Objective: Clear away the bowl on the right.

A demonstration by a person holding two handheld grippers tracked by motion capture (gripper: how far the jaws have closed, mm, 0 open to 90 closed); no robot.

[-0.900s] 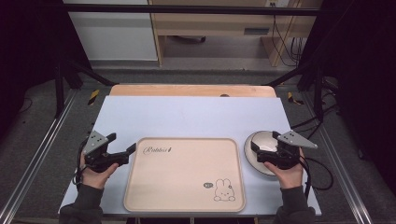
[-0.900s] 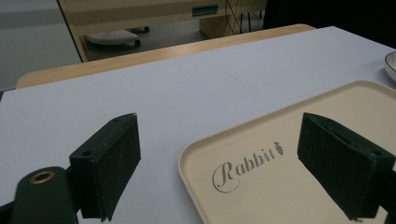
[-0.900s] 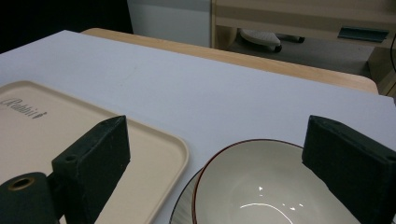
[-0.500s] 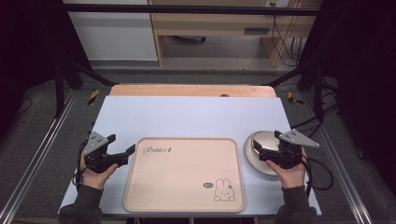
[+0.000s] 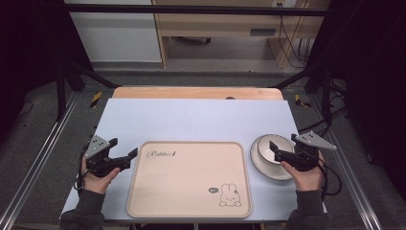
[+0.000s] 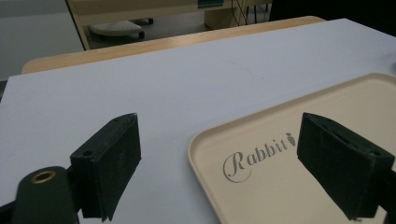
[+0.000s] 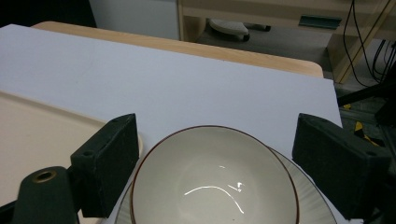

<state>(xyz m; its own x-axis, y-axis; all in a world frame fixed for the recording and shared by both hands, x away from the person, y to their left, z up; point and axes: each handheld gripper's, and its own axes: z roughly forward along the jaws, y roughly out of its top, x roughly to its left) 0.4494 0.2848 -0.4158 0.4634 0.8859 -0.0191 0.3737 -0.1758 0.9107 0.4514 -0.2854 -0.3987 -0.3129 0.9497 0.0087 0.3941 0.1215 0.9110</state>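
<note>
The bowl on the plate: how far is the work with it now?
Nothing looks done yet: the tray lies bare. In hand: the right claw, open, stands around the bowl, which sits on the plate; the left claw is open at the tray's corner. Gripping and moving remain.

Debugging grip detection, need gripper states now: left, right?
Left gripper: open, holding nothing, jaws astride the tray corner.
Right gripper: open, holding nothing, jaws either side of the bowl.

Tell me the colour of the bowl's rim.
The bowl is cream with a thin reddish-brown rim, clearest in the right gripper view.
</note>
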